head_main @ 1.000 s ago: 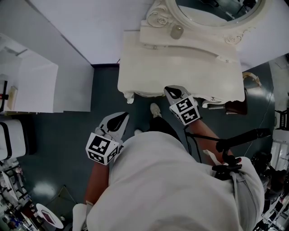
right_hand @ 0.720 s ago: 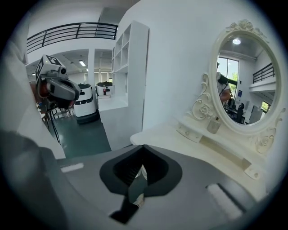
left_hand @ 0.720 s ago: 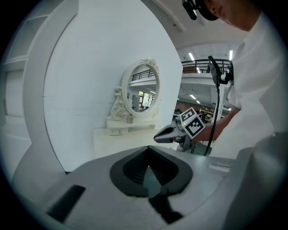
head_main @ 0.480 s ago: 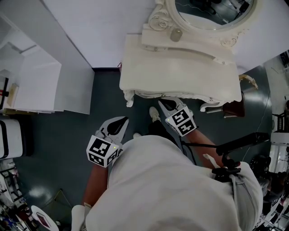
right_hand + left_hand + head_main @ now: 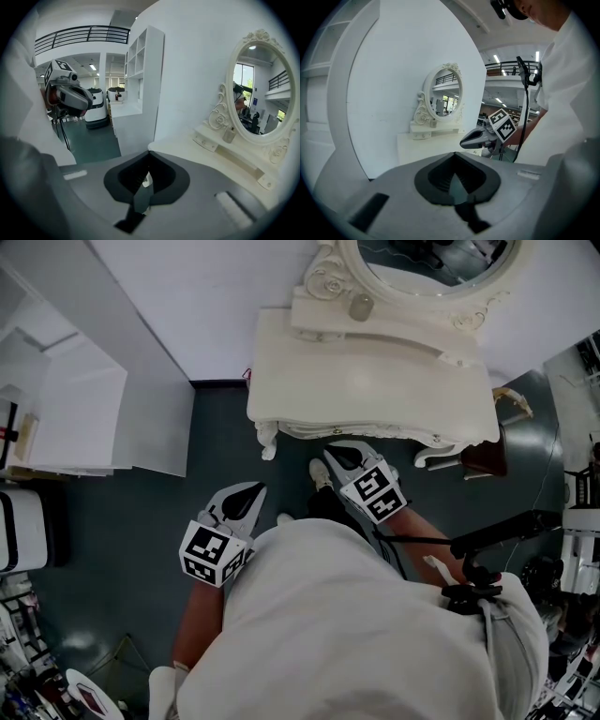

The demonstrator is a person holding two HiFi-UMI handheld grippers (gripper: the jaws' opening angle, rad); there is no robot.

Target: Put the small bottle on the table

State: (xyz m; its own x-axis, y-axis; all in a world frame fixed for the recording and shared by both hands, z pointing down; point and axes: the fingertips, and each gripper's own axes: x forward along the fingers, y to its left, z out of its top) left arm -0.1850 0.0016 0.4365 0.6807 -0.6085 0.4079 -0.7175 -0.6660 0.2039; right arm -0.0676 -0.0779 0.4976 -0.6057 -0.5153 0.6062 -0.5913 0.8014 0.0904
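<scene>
MOVED: right gripper (image 5: 341,455) drawn back from table front toward body | dressing table (image 5: 375,381): top bare | left gripper (image 5: 246,495): unmoved; both grippers clenched, empty | small bottle (image 5: 360,306): on mirror ledge (image 5: 412,334), untaken; reach likely pending

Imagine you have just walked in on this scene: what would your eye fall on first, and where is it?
The cream carved dressing table stands against the white wall, with its ornate oval mirror at the back and a small pale bottle on the ledge beneath it. Nearer the person, the left gripper and right gripper, each bearing a black-and-white marker cube, hang over the dark floor, jaws shut and empty.
</scene>
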